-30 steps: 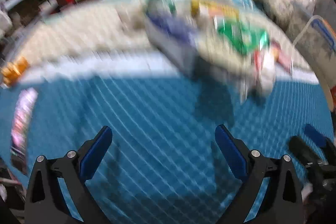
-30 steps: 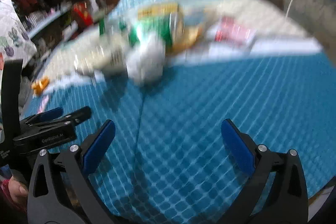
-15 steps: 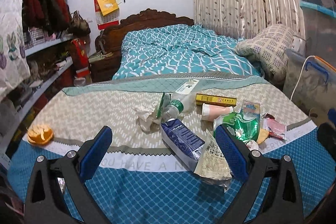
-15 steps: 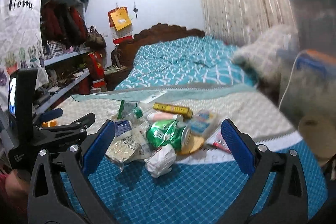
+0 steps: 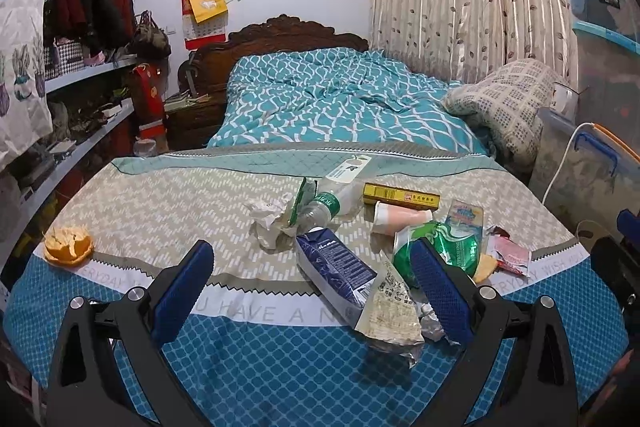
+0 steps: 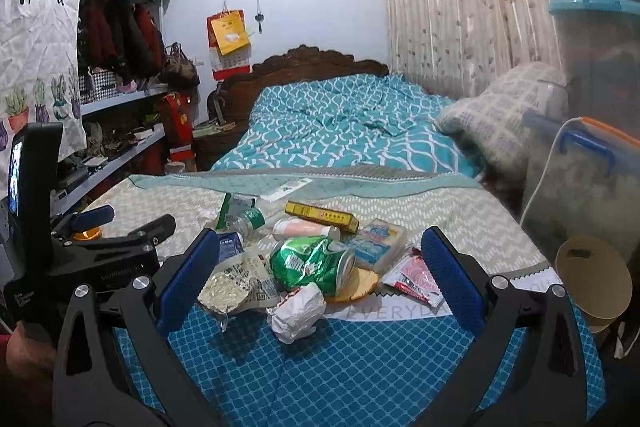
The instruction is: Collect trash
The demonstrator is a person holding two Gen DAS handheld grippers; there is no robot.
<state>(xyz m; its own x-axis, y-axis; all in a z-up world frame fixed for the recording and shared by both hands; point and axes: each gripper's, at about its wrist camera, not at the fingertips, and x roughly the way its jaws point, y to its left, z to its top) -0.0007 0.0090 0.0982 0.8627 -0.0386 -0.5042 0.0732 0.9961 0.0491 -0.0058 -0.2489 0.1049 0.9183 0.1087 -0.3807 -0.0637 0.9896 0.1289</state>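
On the table (image 5: 132, 195), spread with a blue and beige quilted cloth, the trash lies in one heap near the middle, with a curl of orange peel (image 5: 68, 245) well apart at nine o'clock. The left claw (image 5: 312, 291) hangs released above the near edge, holding nothing. A dark blue drink carton (image 5: 334, 267) touches a silvery printed foil pouch (image 5: 388, 307) overhanging the blue border. The right claw (image 6: 312, 279) is likewise spread wide and empty, framing a crushed green can (image 6: 310, 263) and a crumpled white paper wad (image 6: 298, 311). The risks seem to be snagging the cloth, grabbing two overlapping pieces at once, forgetting the peel, or the thin pouch slipping free.
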